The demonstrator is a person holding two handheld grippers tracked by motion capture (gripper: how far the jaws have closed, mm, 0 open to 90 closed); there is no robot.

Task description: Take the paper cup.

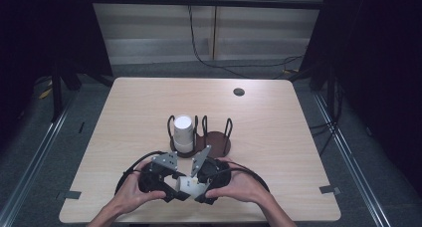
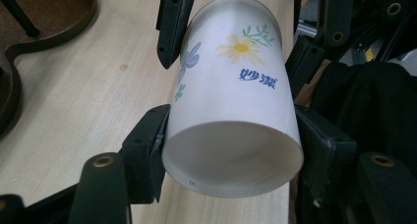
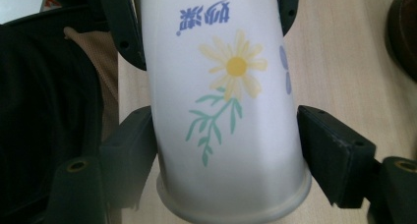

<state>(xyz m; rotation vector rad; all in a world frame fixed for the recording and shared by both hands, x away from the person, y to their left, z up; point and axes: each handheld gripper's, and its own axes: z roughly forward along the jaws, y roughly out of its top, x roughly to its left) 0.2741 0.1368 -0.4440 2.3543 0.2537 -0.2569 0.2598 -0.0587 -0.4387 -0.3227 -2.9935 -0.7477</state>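
1. A pale wooden table [image 1: 278, 117] fills the middle of the high view, with grey floor and dark curtains around it.
2. A brown wire-post rack [image 1: 216, 140] at mid-frame holds a white cup stack [image 1: 182, 133] in its left bay.
3. At lower centre, a flowered paper cup [image 1: 186, 183] lies sideways between both tools.
4. The left gripper [image 1: 169, 187] clamps its open mouth end [image 2: 231, 155].
5. The right gripper [image 1: 201, 189] brackets the base end [image 3: 231, 135], its right jaw just clear of the wall.

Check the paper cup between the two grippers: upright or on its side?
On its side. The paper cup lies level above the table, its open mouth facing the left gripper's camera.
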